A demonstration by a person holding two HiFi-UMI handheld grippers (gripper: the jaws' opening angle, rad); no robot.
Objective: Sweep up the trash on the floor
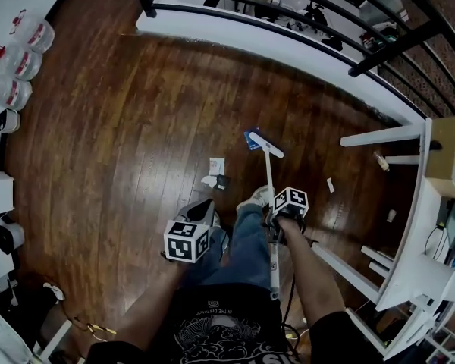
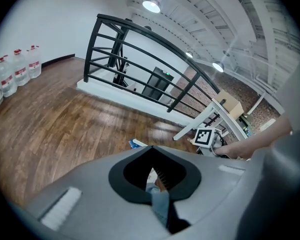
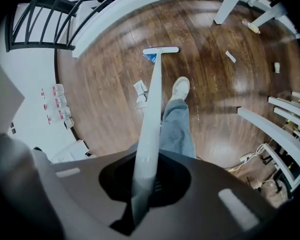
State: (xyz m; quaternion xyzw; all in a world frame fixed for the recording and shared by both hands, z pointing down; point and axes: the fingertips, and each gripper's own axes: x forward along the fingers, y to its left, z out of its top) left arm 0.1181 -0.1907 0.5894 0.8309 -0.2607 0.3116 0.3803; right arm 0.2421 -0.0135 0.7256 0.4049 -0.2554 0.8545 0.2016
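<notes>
I stand on a dark wooden floor. My right gripper (image 1: 277,223) (image 3: 140,189) is shut on the white handle of a broom (image 1: 269,174) (image 3: 152,96). Its head (image 1: 266,145) (image 3: 161,50) rests on the floor against a blue wrapper (image 1: 251,139) (image 3: 150,57). My left gripper (image 1: 199,227) (image 2: 158,196) is shut on the handle of a grey dustpan (image 1: 200,211), held low beside my left leg. White paper scraps (image 1: 217,165) (image 3: 140,88) and a small dark bit (image 1: 222,182) lie ahead of the dustpan. More scraps (image 1: 330,185) (image 3: 230,57) lie to the right.
A black railing (image 1: 288,21) on a white kerb runs across the far side. White table legs (image 1: 379,136) and shelving (image 1: 432,226) crowd the right. Water bottles (image 1: 19,59) line the left wall. My shoe (image 1: 255,197) stands beside the broom. A cable (image 3: 250,156) lies behind me.
</notes>
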